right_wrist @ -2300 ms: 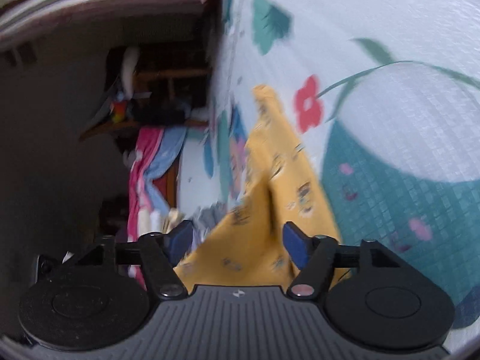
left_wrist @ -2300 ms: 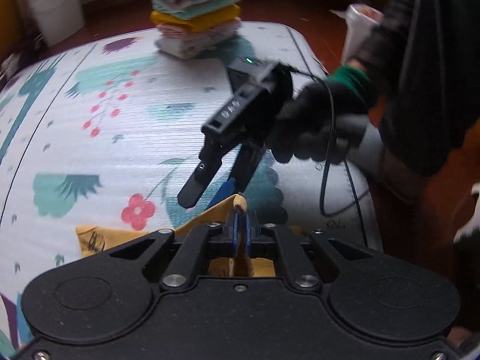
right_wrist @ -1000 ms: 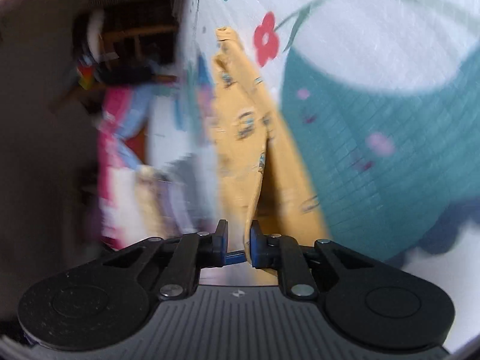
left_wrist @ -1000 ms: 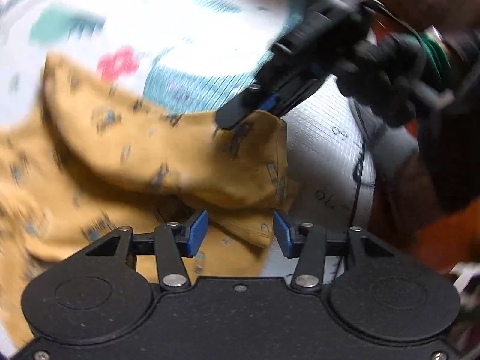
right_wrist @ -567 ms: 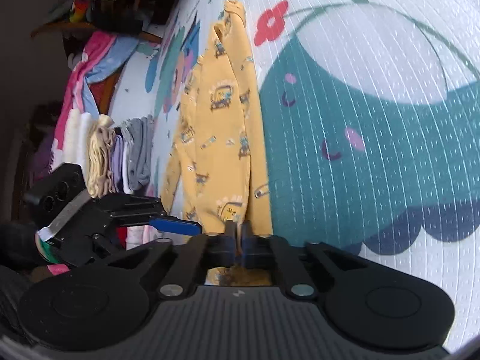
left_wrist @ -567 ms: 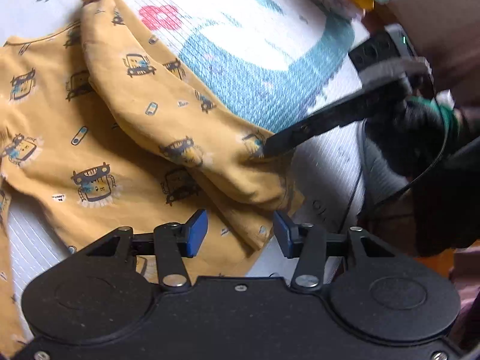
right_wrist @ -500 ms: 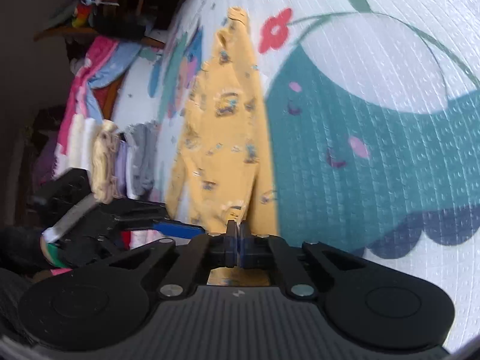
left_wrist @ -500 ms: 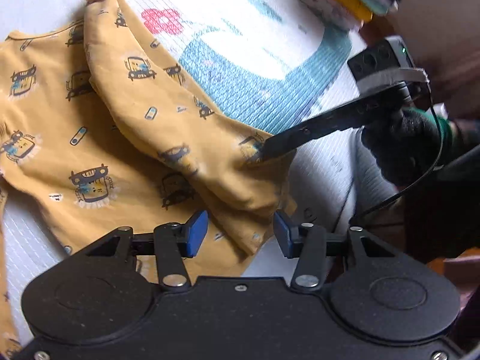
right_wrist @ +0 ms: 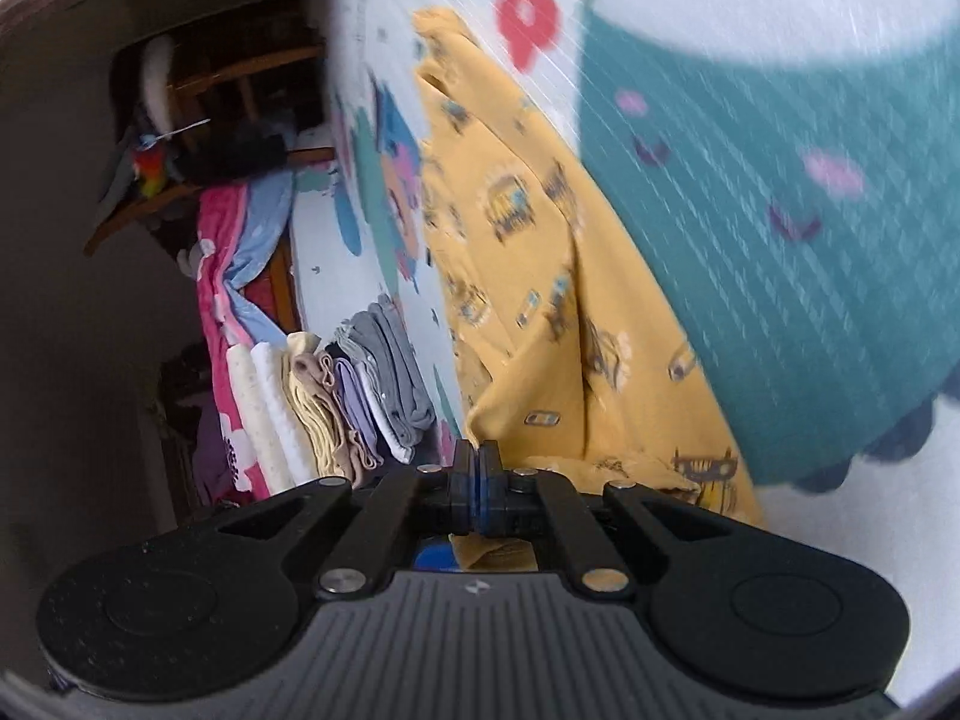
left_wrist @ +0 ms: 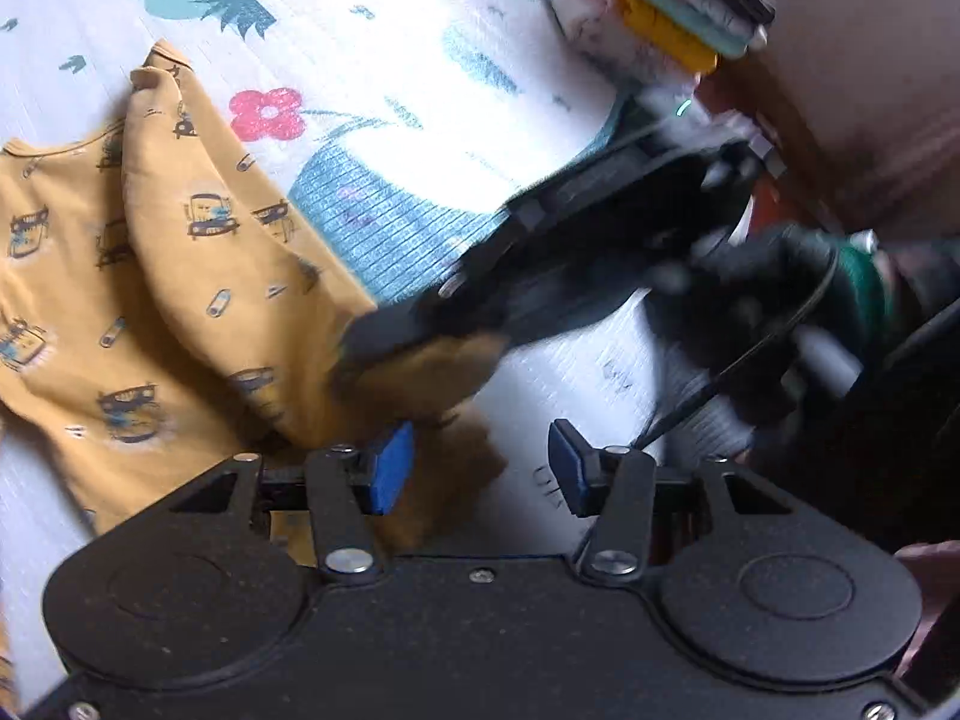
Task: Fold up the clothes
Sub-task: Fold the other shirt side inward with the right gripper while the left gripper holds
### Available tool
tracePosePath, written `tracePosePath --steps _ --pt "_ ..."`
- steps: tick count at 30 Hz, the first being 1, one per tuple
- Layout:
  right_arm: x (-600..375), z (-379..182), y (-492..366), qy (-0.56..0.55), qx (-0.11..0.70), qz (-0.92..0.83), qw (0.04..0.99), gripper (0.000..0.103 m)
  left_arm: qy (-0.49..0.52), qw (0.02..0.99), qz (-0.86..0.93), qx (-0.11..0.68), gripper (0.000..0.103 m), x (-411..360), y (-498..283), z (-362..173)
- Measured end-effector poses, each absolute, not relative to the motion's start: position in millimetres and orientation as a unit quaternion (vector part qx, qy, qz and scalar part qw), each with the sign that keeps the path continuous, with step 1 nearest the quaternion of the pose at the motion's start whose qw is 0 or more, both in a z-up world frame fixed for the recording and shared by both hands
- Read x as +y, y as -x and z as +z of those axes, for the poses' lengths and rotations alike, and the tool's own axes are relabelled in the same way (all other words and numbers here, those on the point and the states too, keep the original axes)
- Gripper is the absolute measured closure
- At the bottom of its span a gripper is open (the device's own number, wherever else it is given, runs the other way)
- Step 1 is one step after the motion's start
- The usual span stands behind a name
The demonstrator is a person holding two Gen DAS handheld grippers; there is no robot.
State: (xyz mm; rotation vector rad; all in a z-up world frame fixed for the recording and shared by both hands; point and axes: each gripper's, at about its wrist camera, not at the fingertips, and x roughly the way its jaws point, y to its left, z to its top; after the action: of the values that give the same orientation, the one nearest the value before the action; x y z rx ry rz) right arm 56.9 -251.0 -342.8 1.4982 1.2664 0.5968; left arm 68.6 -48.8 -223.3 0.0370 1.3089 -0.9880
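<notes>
Right tool [right_wrist: 479, 483] pinches yellow shirt [right_wrist: 540, 276] hem, lifted.

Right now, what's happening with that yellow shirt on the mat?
A person is folding a yellow printed shirt spread on a patterned play mat. The right gripper is shut on an edge of the shirt, gripped by a hand in a dark glove. The left gripper is open, with blurred shirt fabric between its pads. Folded stacks sit at the mat's far corner, and another stack along its side.
</notes>
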Motion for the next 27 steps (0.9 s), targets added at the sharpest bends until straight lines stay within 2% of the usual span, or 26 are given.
tracePosePath --steps 8,12,14,15,16,17,18,20,24,27 --pt "-230 -351 -53 -0.653 0.528 0.243 0.485 0.094 0.104 0.682 -0.353 0.632 0.057 -21 -90 -232" --pt "-222 -357 -52 -0.670 0.527 0.242 0.464 0.084 0.191 0.654 -0.318 0.660 0.056 4 -96 -235" --pt "-219 -359 -51 -0.674 0.527 0.242 0.458 0.078 0.196 0.655 -0.313 0.659 0.056 11 -96 -232" --pt "-217 -360 -51 -0.676 0.527 0.242 0.455 0.069 0.196 0.657 -0.311 0.658 0.056 14 -96 -230" --pt "-214 -361 -51 -0.681 0.526 0.242 0.448 0.067 0.194 0.658 -0.309 0.658 0.058 17 -95 -228" --pt "-212 -363 -50 -0.686 0.524 0.243 0.441 0.066 0.191 0.660 -0.307 0.659 0.067 20 -94 -227" --pt "-210 -364 -50 -0.691 0.523 0.244 0.435 0.064 0.178 0.664 -0.309 0.658 0.071 21 -93 -226" --pt "-208 -366 -50 -0.695 0.520 0.245 0.432 0.061 0.148 0.667 -0.320 0.656 0.092 19 -92 -228" --pt "-214 -365 -50 -0.702 0.505 0.246 0.437 0.051 0.106 0.675 -0.342 0.646 0.098 25 -94 -230" --pt "-226 -356 -55 -0.666 0.501 0.248 0.493 0.050 0.086 0.699 -0.352 0.617 0.098 47 -112 -213"
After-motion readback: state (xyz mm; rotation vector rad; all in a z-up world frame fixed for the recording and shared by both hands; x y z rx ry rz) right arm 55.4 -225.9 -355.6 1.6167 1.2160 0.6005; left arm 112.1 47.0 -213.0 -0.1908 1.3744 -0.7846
